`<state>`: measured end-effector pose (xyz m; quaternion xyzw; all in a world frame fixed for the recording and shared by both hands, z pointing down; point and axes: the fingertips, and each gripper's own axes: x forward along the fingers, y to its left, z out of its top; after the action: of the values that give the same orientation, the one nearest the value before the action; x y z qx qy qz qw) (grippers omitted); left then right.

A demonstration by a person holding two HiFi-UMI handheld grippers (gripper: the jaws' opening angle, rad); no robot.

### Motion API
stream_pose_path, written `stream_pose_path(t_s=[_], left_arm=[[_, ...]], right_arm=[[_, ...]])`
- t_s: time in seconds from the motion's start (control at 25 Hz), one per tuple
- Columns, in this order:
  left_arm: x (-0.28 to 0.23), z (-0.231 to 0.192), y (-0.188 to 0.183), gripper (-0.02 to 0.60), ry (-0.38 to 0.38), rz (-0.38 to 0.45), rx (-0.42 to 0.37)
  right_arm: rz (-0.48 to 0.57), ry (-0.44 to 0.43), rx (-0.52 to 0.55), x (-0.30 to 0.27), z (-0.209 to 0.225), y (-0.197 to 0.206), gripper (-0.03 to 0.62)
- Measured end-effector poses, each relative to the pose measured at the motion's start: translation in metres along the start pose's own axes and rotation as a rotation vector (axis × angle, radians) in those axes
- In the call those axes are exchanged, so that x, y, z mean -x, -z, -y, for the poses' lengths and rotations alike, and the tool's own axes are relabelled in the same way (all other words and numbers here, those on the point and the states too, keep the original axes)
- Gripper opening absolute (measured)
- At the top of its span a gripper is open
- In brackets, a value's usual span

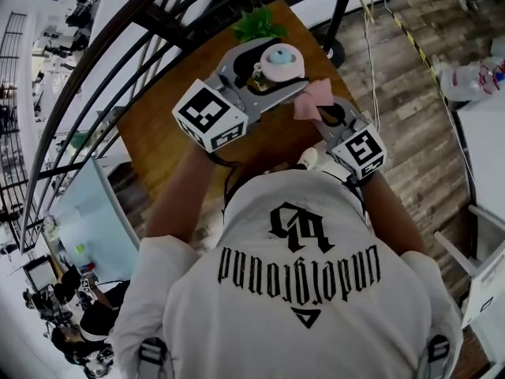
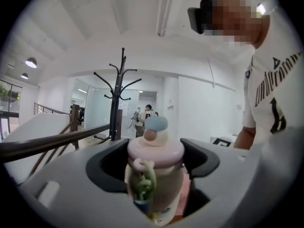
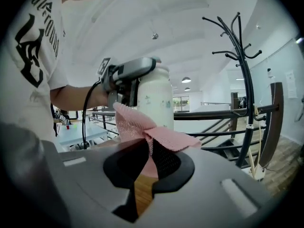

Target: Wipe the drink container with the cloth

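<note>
Wooden table [image 1: 158, 129] below a person in a white printed T-shirt [image 1: 292, 290], who holds both tools above its far end; a black coat rack [image 3: 243, 75] stands behind. The left gripper [image 1: 278, 68] has its jaws spread wide and closed against the sides of the drink bottle [image 2: 156, 172], just under the bottle's pink lid [image 2: 156, 151]. The bottle is upright between the dark pads and raised clear of the tabletop. The right gripper [image 3: 148, 161] has its jaws drawn nearly together, pinching a pink mesh cloth [image 3: 147, 127]. The cloth's free folds fan out just beside the bottle's pale wall; whether they touch it cannot be told. A green plant [image 1: 256, 24] sits at the table's far edge. A green looped charm [image 2: 142, 184] hangs from the bottle's lid.
</note>
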<state>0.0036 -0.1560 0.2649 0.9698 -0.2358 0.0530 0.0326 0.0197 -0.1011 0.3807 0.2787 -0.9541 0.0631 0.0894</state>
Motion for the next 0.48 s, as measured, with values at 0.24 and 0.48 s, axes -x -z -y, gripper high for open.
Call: stream_pose_path(t_s=[0.24,0.48], left_arm=[[0.007,-0.006,-0.013,0.387,-0.01,-0.069,-0.022],[0.009,-0.015,-0.044,0.387,-0.021,-0.035,0.006]], right_arm=[[0.077,-0.024,0.114,-0.001,-0.009,-0.06,0.026],[0.18,-0.027,0.213,0.009,-0.02,-0.141,0.028]])
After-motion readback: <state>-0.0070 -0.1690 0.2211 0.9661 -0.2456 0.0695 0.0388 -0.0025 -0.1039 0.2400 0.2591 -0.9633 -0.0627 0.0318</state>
